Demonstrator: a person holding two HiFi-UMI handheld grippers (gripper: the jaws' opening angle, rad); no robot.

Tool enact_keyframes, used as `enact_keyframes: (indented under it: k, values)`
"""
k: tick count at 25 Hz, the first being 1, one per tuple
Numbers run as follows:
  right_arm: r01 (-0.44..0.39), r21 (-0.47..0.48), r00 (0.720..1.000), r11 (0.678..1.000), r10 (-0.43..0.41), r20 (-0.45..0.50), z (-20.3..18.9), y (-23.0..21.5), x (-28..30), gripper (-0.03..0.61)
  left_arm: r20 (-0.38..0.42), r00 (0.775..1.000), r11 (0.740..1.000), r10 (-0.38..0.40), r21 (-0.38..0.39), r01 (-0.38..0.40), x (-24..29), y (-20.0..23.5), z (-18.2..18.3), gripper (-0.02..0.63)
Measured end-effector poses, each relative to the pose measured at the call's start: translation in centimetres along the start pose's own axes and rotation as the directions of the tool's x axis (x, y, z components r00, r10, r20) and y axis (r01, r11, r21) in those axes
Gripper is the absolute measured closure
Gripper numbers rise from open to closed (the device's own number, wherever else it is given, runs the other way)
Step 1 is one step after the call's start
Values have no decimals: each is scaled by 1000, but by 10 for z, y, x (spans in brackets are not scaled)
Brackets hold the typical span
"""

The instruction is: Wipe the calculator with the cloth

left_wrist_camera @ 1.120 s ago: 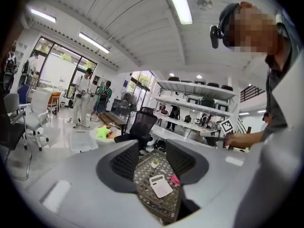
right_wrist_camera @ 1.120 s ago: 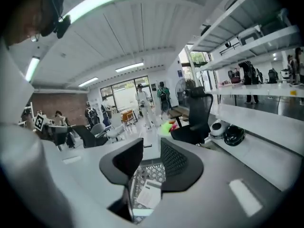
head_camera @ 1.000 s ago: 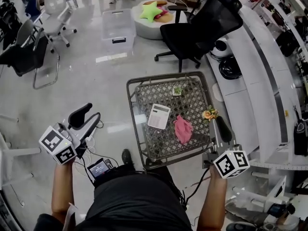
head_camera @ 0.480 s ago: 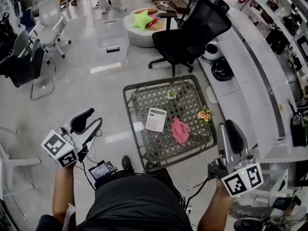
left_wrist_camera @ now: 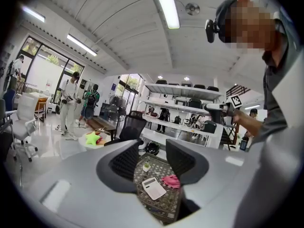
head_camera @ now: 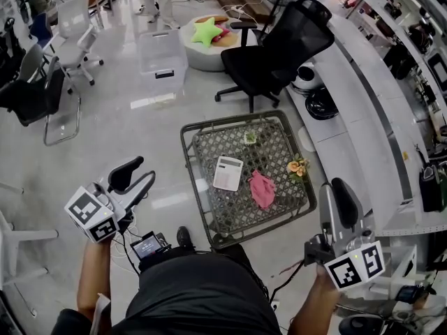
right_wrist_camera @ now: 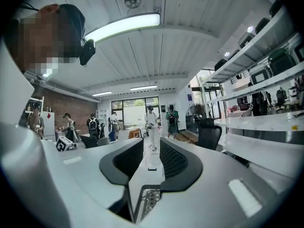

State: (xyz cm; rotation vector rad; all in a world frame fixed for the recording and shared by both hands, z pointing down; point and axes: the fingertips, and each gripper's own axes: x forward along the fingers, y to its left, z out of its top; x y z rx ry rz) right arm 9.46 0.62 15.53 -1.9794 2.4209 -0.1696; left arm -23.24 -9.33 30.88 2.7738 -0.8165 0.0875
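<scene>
A white calculator lies on the lattice-topped table, with a crumpled pink cloth just to its right. Both also show in the left gripper view, the calculator and the cloth far beyond the jaws. My left gripper hangs left of the table over the floor, open and empty. My right gripper is raised off the table's right front corner, jaws apart with nothing between them. Only a corner of the table shows below it.
A small potted plant and orange flowers stand on the table. Behind it are a black office chair, a clear plastic bin and a green star cushion. A long white counter runs along the right. Chairs stand at the left.
My right gripper has risen and drawn back to the right, away from the table's edge near the flowers. The left gripper has hardly moved. Calculator and cloth lie as before.
</scene>
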Motion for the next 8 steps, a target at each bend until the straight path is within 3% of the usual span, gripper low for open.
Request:
enact_keyframes:
  k: [8]
  values:
    - [0, -5, 1000, 1000, 0, -11, -2, 7, -1, 469, -2, 1000, 1000, -7, -7, 7, -3, -1, -3, 422]
